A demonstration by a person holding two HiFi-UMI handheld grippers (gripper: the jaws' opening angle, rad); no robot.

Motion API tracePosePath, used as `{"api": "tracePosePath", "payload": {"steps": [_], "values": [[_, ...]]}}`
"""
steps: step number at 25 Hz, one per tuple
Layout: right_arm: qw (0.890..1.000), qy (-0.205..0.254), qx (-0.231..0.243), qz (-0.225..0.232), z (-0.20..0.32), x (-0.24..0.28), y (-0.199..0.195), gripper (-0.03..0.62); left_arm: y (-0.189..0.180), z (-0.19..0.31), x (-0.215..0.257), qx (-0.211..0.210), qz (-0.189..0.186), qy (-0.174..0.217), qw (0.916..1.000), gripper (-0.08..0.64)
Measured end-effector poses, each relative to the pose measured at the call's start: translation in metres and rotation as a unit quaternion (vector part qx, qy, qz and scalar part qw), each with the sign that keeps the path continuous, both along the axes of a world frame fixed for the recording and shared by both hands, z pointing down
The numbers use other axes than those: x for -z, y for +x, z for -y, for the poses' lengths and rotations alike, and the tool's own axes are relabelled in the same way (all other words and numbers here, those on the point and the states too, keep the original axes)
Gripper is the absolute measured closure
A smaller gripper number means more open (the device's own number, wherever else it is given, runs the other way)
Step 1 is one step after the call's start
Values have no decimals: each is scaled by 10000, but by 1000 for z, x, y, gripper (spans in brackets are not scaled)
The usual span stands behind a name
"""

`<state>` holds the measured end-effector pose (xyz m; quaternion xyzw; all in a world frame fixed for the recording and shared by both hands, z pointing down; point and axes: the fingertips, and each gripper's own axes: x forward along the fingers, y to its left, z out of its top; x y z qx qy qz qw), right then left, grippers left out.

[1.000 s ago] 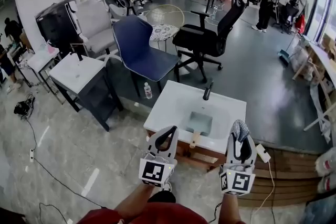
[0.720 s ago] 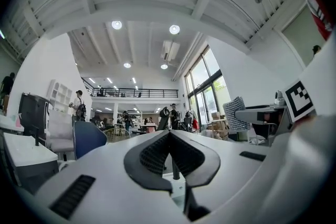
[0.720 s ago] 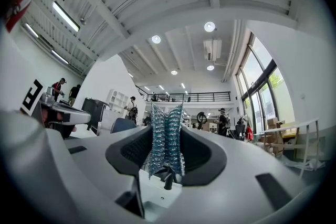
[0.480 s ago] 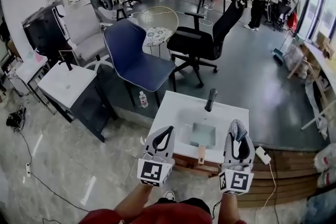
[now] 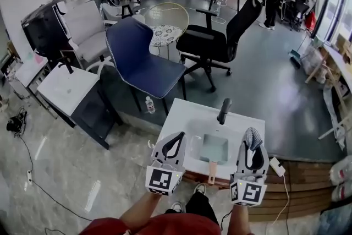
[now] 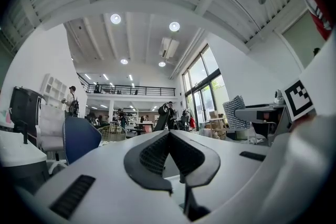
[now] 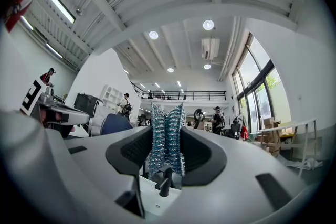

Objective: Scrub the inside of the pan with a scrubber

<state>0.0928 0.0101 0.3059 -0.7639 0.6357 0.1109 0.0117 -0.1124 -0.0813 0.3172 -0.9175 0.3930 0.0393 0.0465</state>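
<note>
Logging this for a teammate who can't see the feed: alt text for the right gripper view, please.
The right gripper is shut on a silvery-blue mesh scrubber that stands upright between its jaws. Behind it are round ceiling lights, tall windows at right, a railed balcony and a few distant people.

A blue chair (image 5: 140, 58) and a black office chair (image 5: 217, 41) stand in the upper middle of the frame, with a small bottle (image 5: 149, 104) on the floor below them and a white tabletop (image 5: 179, 113) bearing a black faucet (image 5: 224, 111) at lower centre.
</note>
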Motion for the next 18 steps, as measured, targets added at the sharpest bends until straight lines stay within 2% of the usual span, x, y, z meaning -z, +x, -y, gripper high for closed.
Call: {"api": "tracePosePath", "payload": {"steps": [3,11,18], "values": [[10000,-7,85,9,26,-2,13,416,14,19,-2,47,45,-167,9998,548],[9998,11,187,18,86,4,66,416,66,76,6,148,23,50,9999,548],[9996,-33,279,100,132,-3,119,416,118,118,7,207,122,1,9997,548]]}}
